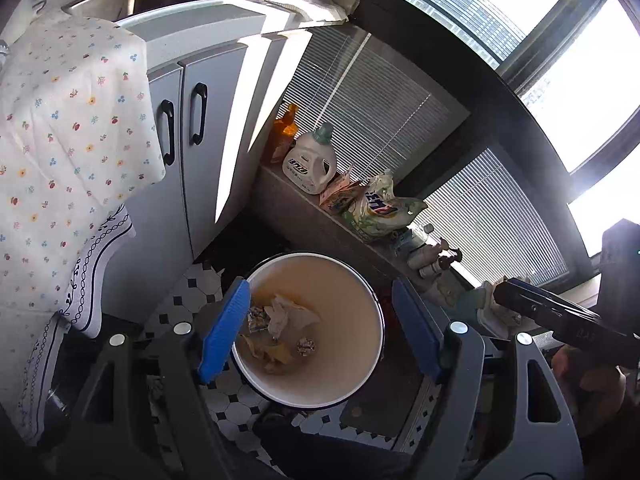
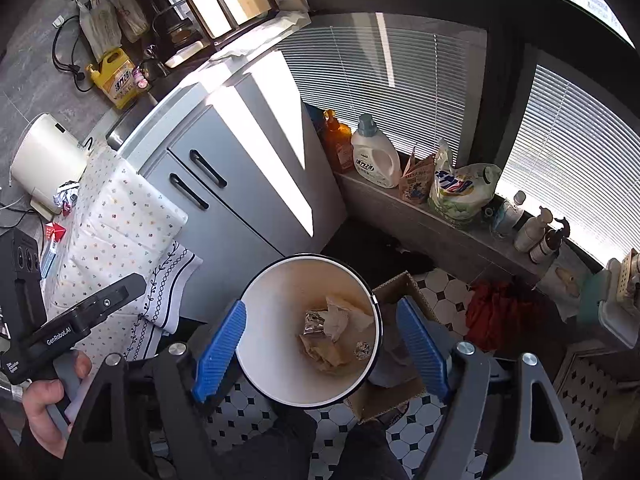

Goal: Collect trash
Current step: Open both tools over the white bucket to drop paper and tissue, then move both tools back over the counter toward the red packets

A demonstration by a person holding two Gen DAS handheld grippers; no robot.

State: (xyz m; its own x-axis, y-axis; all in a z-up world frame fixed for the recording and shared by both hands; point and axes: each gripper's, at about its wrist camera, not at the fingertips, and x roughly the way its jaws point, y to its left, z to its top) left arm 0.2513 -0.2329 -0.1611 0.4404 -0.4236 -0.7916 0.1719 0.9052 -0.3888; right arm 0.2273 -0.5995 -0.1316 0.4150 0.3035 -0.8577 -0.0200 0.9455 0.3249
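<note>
A white round trash bin (image 1: 352, 384) stands on the tiled floor below both grippers; it also shows in the right wrist view (image 2: 272, 320). Inside lie crumpled tissue (image 1: 288, 314), brown paper scraps (image 1: 276, 354) and a foil ball (image 1: 306, 346); the right wrist view shows the tissue (image 2: 338, 318) and foil (image 2: 362, 350) too. My left gripper (image 1: 320, 332) is open and empty above the bin. My right gripper (image 2: 322, 346) is open and empty above the bin. More litter (image 2: 60, 200) lies on the table at left.
A table with a flowered cloth (image 1: 60, 152) is at left, grey cabinets (image 1: 188, 128) behind. A ledge holds a detergent bottle (image 1: 312, 160) and bags (image 1: 376, 208). A cardboard box (image 2: 400, 288) and red cloth (image 2: 492, 316) lie right of the bin.
</note>
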